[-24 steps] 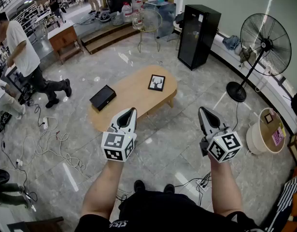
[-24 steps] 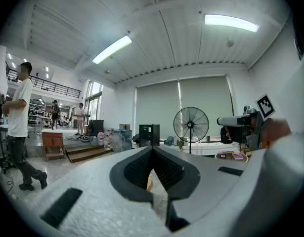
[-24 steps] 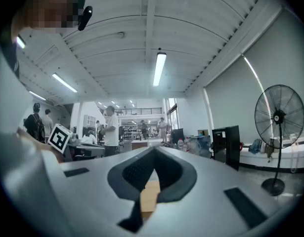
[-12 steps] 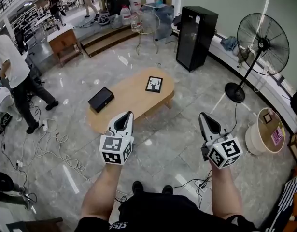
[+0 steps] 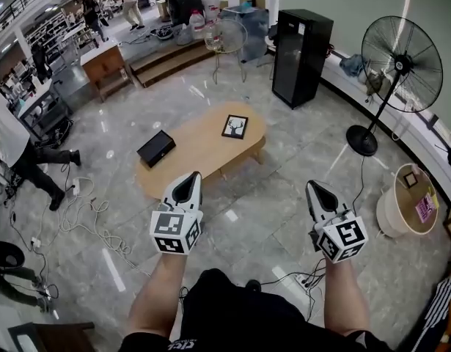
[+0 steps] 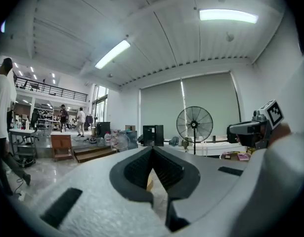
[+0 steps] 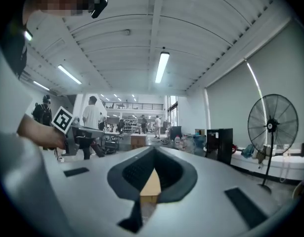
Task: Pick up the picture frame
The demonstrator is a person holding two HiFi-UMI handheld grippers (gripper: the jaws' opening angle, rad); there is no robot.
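The picture frame [image 5: 237,126], black-edged with a deer print, lies flat on the right part of an oval wooden table [image 5: 203,152] in the head view. Both grippers are held level over the floor, well short of the table. My left gripper [image 5: 187,179] points toward the table's near edge, its jaws closed to a point with nothing in them. My right gripper [image 5: 315,188] is off to the right, also shut and empty. In the left gripper view the gripper [image 6: 152,150] shows closed jaws; in the right gripper view the gripper [image 7: 153,153] does too, with the table [image 7: 151,186] beyond.
A black box [image 5: 155,148] lies on the table's left part. A black cabinet [image 5: 302,46] and a standing fan [image 5: 397,57] stand at the back right, a round bin [image 5: 405,200] at the right. Cables [image 5: 86,218] and a power strip [image 5: 306,281] lie on the floor. A person [image 5: 12,141] walks at the left edge.
The person at the left has walked further left, partly out of view. Both grippers and the picture frame keep about the same places.
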